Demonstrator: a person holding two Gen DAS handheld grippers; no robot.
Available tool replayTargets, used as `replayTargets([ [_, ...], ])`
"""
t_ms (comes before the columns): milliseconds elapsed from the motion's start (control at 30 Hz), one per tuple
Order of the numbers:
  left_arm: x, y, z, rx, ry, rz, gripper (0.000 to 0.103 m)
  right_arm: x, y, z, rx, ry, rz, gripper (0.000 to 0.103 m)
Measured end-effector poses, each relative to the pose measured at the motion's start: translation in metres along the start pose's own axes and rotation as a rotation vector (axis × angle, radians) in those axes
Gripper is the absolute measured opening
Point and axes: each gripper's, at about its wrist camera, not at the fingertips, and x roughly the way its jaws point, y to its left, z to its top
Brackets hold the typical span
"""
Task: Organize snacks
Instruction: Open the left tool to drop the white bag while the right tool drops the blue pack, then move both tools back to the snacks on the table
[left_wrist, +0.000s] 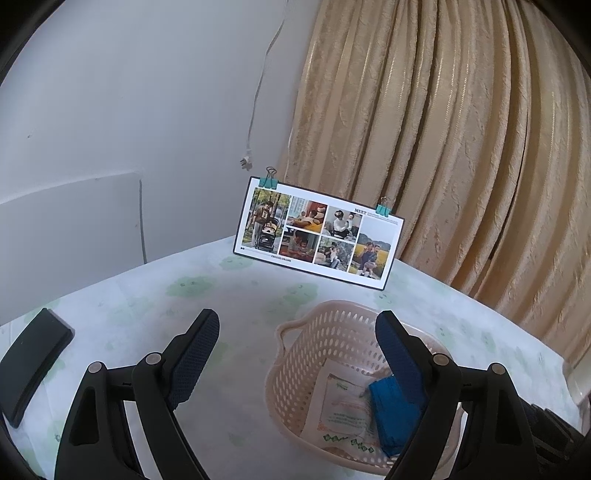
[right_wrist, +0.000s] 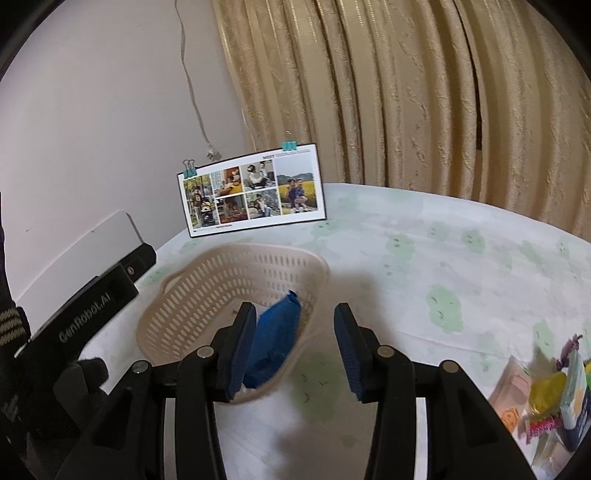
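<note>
Left wrist: both grippers empty, two snacks in basket

Left wrist view: left gripper (left_wrist: 297, 325) spread wide, nothing between the fingers, hovering over the table (left_wrist: 236, 295). Basket (left_wrist: 295, 354), beige, perforated, sits on the table under the right finger. Inside it: a white packet (left_wrist: 343, 410) lying flat, and a blue packet (left_wrist: 391, 410) just beside it on the right, partly hidden by the finger. Black flat object (left_wrist: 33, 365) on the table at far left, well apart from the basket; can't tell what it is. Photo card (left_wrist: 317, 232) stands tilted at the table's back edge, held by two teal binder clips (left_wrist: 267, 177). Beige curtain (left_wrist: 461, 129) behind, white wall (left_wrist: 129, 110) with a hanging cord and plug (left_wrist: 245, 162).

Right wrist view: right gripper (right_wrist: 295, 349) also spread, holding nothing. Basket (right_wrist: 184, 295) looks tilted here, blurred at the rim, just ahead of the left finger. Blue packet (right_wrist: 275, 339) inside it, leaning against the near wall, close to that finger's pad; touching or not, can't tell. Left gripper's body (right_wrist: 92, 306) shows at the left edge, beside the basket. Loose snacks pile (right_wrist: 546, 398) on the table (right_wrist: 406, 258) at the lower right, well apart from the basket: yellow wrapped candy, pink wrapper, boxes. Photo card (right_wrist: 255, 192) behind the basket.
</note>
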Motion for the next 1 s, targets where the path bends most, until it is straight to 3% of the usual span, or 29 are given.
replayTargets([
  [1000, -0.002, -0.032, -0.014, 0.124, 0.0, -0.038, 0.087, -0.051, -0.084, -0.045, 0.135, 0.009, -0.169, 0.047],
])
